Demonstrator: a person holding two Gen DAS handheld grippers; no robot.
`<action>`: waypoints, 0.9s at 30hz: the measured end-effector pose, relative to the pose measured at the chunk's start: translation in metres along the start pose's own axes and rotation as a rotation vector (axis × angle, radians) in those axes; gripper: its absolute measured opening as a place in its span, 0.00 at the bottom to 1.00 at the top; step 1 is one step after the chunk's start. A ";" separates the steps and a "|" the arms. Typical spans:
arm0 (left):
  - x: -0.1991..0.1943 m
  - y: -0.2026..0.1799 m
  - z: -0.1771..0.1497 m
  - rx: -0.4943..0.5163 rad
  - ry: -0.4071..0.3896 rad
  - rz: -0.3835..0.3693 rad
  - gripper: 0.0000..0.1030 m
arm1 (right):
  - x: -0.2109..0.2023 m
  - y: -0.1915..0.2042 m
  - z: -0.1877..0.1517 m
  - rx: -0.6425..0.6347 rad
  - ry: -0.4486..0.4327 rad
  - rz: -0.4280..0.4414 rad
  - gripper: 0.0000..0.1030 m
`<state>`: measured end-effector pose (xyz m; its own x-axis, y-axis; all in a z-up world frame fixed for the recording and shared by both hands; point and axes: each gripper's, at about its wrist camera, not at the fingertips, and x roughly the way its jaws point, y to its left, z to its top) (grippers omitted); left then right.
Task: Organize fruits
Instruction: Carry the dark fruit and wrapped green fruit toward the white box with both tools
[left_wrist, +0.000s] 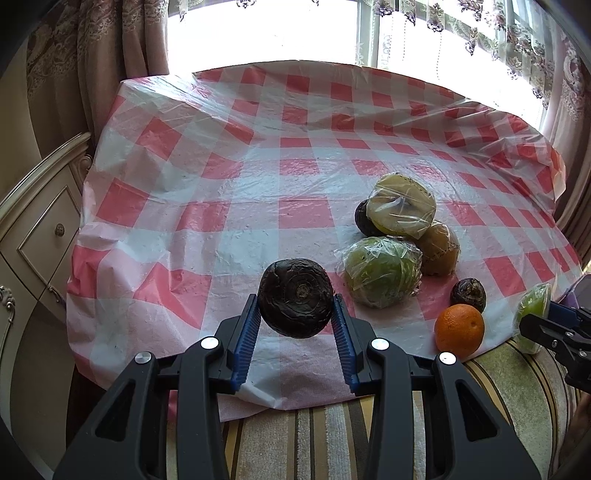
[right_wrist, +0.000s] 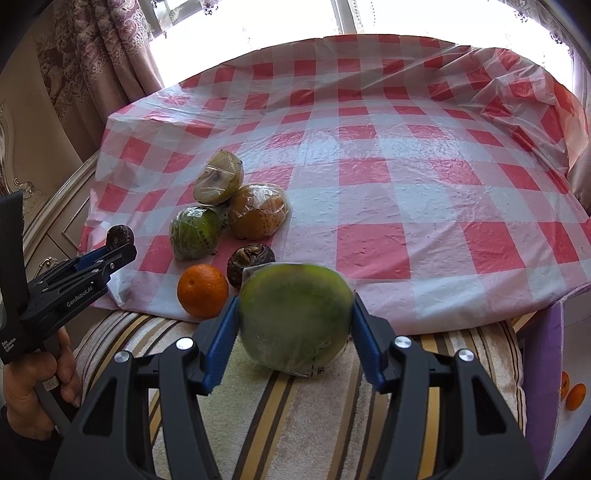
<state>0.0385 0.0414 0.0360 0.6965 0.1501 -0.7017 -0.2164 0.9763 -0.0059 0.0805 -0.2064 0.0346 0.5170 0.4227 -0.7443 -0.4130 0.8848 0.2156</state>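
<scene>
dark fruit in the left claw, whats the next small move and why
Probably carry the dark fruit, clamped in the left claw, right and forward to set it by the fruit pile; a similar dark fruit already lies there.

A desk draped in a red-and-white checked plastic sheet (left_wrist: 258, 192) carries three film-wrapped fruits (left_wrist: 400, 210) heaped at four o'clock, a bare round orange (left_wrist: 459, 326) and a dark wrinkled fruit (left_wrist: 469, 294) at five.
</scene>
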 end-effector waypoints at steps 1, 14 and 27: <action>-0.001 0.000 0.000 -0.001 -0.001 -0.001 0.36 | -0.001 -0.001 0.000 0.000 -0.002 0.000 0.57; -0.009 -0.013 -0.001 0.014 -0.018 -0.025 0.36 | -0.008 -0.011 0.001 0.022 -0.016 -0.008 0.57; -0.013 -0.021 -0.001 0.025 -0.025 -0.034 0.36 | -0.021 -0.023 0.000 0.036 -0.034 -0.026 0.57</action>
<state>0.0333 0.0192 0.0441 0.7200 0.1204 -0.6835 -0.1754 0.9844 -0.0114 0.0789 -0.2352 0.0450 0.5528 0.4050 -0.7282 -0.3719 0.9020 0.2194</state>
